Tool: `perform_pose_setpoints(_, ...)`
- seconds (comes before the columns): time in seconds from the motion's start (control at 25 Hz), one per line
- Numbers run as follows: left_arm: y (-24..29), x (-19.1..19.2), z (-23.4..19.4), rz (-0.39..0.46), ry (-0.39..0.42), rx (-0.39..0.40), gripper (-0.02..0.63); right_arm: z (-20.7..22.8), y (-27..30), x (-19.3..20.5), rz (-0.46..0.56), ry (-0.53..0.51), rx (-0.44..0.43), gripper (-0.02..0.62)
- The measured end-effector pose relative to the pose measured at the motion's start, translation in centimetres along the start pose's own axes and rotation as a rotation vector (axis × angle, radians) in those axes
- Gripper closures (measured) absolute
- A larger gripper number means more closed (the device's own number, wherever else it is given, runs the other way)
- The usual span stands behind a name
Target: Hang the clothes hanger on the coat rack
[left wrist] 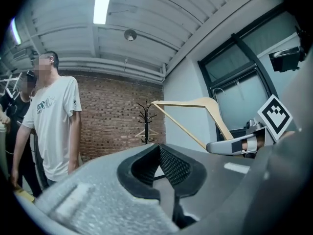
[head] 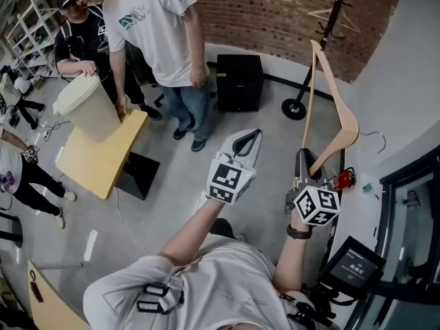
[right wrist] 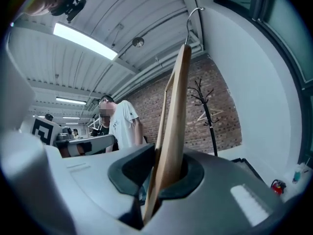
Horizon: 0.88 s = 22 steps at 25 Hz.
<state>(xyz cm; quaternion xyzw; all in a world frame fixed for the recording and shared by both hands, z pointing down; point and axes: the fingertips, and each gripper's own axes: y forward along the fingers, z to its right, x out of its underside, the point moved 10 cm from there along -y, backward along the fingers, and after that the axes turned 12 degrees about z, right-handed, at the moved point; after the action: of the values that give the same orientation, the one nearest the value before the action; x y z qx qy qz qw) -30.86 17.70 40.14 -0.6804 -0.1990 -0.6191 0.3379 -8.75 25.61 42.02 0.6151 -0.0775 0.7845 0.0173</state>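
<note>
My right gripper (head: pixel 307 162) is shut on the lower end of a light wooden clothes hanger (head: pixel 342 124), which stands tilted up and away from it. The hanger's metal hook (head: pixel 375 137) points toward the white wall on the right. In the right gripper view the hanger (right wrist: pixel 176 116) runs up between the pads, hook (right wrist: pixel 193 12) at the top. The black coat rack (head: pixel 331 9) stands ahead against the brick wall, its round base (head: pixel 294 108) on the floor. My left gripper (head: pixel 247 140) floats left of the hanger, shut and holding nothing; its pads (left wrist: pixel 168 163) meet at the tip.
A person in a white T-shirt (head: pixel 161 26) stands to the left of the way ahead, beside a black box (head: pixel 239 81). A wooden table (head: pixel 100 153) with a beige bin (head: pixel 88 107) is further left. Another wooden hanger (head: pixel 333 16) hangs on the rack. A red extinguisher (head: pixel 344 179) sits by the right wall.
</note>
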Motion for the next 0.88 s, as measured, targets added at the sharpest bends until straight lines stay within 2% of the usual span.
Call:
perform_pose_setpoints(0.12,1.6,1.0,-1.4,-0.037,-0.012,-0.014,0.607,1.9,2.0,1.1,-0.048,0.036,0.018,0.554)
perform_pose_setpoints(0.24,5.0,2.9,-3.1,-0.041,-0.020,-0.022,0.607,4.5,5.0,1.6,-0.044,0.035,0.034,0.554)
perform_pose_setpoints(0.52,15.5,6.9,-7.5,0.010,-0.031,0.003,0.607,10.0,14.6,2.8,-0.059,0.037,0.058,0.554)
perform_pose_setpoints(0.72,23.1,8.5,-11.9,0.055,-0.066,0.018,0.607,11.8,22.0,2.2,-0.044,-0.021,0.039,0.554)
perform_pose_setpoints(0.88,28.7,10.5,-13.2,0.078,-0.031,0.039,0.607,15.4,26.0,2.3,-0.012,-0.056,0.047,0.554)
